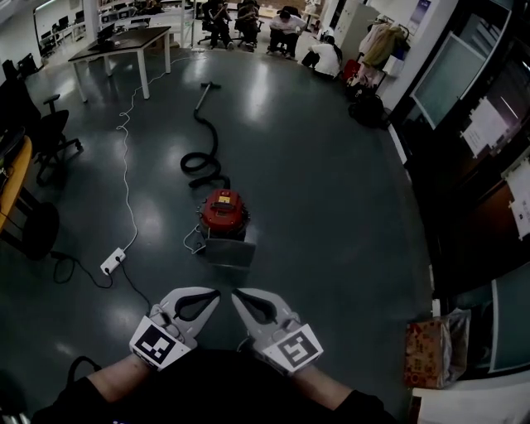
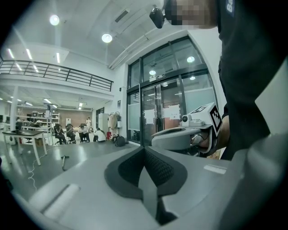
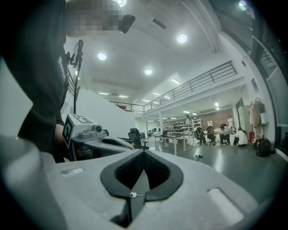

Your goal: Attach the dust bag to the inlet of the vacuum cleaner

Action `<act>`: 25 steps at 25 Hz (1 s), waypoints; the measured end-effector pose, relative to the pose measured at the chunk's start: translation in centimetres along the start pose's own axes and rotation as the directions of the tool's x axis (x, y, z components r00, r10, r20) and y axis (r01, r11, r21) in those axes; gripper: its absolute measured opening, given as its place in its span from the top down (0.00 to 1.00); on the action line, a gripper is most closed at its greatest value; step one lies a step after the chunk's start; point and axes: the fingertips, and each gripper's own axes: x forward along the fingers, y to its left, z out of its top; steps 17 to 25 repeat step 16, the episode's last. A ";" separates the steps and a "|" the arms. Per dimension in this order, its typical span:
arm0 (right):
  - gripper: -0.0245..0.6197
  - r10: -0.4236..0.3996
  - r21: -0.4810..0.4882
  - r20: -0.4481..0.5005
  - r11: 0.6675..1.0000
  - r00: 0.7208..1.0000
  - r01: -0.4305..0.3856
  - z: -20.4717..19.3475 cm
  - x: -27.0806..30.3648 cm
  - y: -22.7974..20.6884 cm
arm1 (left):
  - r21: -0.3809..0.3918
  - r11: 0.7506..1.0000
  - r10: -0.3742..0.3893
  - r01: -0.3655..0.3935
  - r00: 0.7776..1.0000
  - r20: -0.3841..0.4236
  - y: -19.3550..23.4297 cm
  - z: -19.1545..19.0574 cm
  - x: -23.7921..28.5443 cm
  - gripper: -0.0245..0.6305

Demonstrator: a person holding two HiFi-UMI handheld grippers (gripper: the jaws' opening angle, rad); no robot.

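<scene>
A red canister vacuum cleaner (image 1: 224, 210) stands on the dark floor ahead, and its black hose (image 1: 202, 154) snakes away behind it. A flat grey piece (image 1: 229, 252), apparently the dust bag, lies against the vacuum's near side. Both grippers hang low and near me, well short of the vacuum. My left gripper (image 1: 216, 292) and right gripper (image 1: 234, 293) point inward with their tips almost meeting. Both are shut and hold nothing. In the left gripper view its jaws (image 2: 144, 152) meet, with the right gripper (image 2: 180, 134) just beyond. The right gripper view shows its closed jaws (image 3: 144, 153) and the left gripper (image 3: 101, 141).
A white power strip (image 1: 113, 261) and its cable (image 1: 126, 157) lie left of the vacuum. An office chair (image 1: 48, 132) and a table (image 1: 124, 40) stand at the left and back. People sit at the far end (image 1: 286, 25). A cardboard box (image 1: 426, 352) sits by the right wall.
</scene>
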 end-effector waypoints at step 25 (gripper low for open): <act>0.96 -0.026 0.007 -0.016 1.000 1.000 0.026 -0.4 0.0 0.8 | -0.011 1.000 -0.003 0.003 1.000 0.004 -0.1 -0.7 -0.8 0.96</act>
